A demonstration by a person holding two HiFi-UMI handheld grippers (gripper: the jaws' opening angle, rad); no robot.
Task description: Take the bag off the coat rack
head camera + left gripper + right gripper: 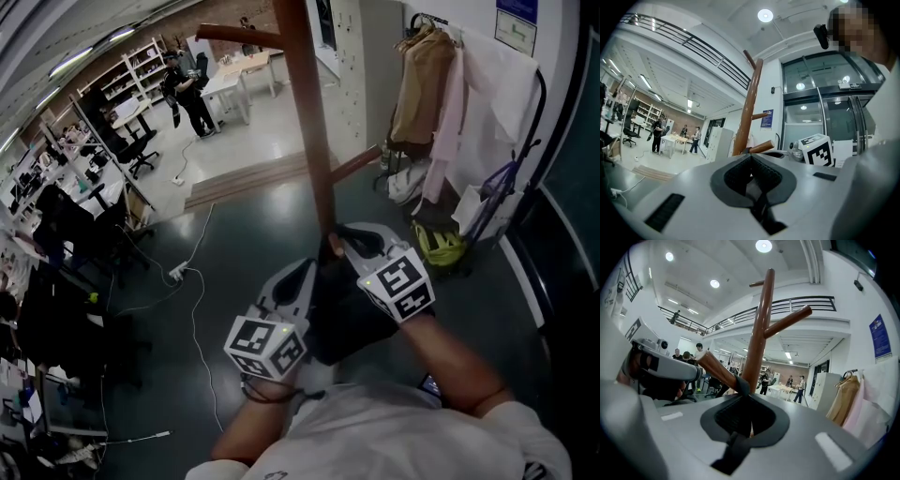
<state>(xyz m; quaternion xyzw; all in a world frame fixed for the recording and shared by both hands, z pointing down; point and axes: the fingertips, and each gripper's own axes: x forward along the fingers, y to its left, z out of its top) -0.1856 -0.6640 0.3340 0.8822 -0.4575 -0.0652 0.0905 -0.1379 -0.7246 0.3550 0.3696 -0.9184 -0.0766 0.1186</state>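
Right hand-held gripper (pixel 744 401) is pinching bag strap (pixel 740 385) at coat rack peg (pixel 715 369). Left hand-held gripper (pixel 751 161) is sitting with jaws together. I'm aiming to slide strap up the peg's slant, not yank.

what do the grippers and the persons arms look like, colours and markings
The left gripper and right gripper are light grey moulded plastic with dark grey ribbed pads. Each carries a white cube printed with black square markers; the right one shows a small green light. The person wears a white short-sleeved shirt, and a dark cord loops around the left wrist.
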